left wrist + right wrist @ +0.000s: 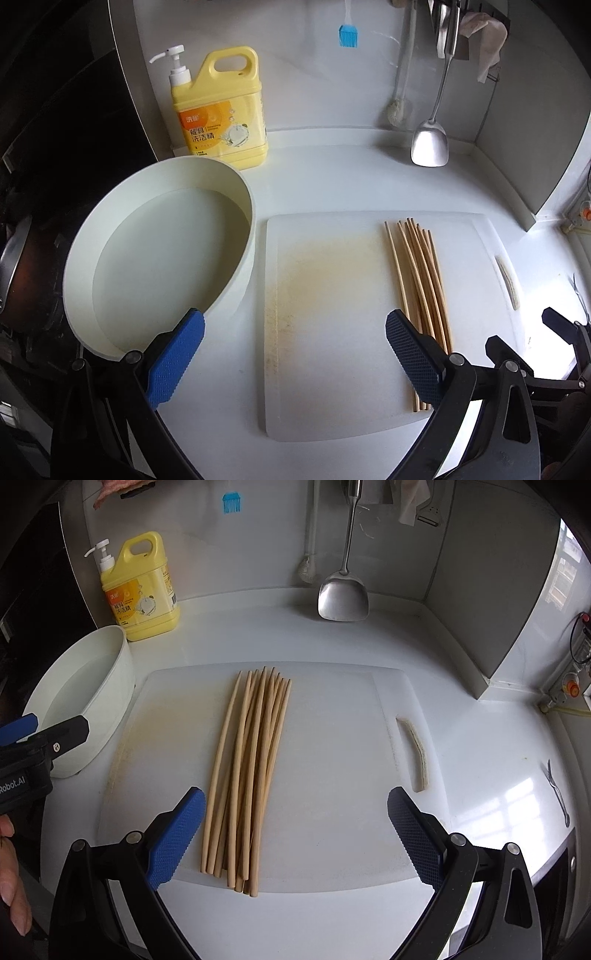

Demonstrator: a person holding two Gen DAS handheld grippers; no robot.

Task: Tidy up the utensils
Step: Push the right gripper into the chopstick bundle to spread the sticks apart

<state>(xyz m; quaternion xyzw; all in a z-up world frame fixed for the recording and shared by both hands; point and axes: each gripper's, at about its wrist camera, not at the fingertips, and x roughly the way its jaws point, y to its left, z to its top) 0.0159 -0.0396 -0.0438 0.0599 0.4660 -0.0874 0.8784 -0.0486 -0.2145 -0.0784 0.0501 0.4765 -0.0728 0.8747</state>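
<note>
Several wooden chopsticks (247,775) lie in a bundle on a white cutting board (332,775); they also show in the left wrist view (421,280) on the board's (325,332) right side. My right gripper (295,827) is open and empty, hovering over the near ends of the chopsticks. My left gripper (295,350) is open and empty, above the board's left half, next to a white basin (155,258). The left gripper also shows at the left edge of the right wrist view (44,731).
The basin (85,701) holds water. A yellow detergent bottle (221,110) stands at the back. A steel spatula (430,144) and a brush (399,107) hang on the wall. A blue silicone brush (348,35) hangs higher. A fork (557,794) lies at right.
</note>
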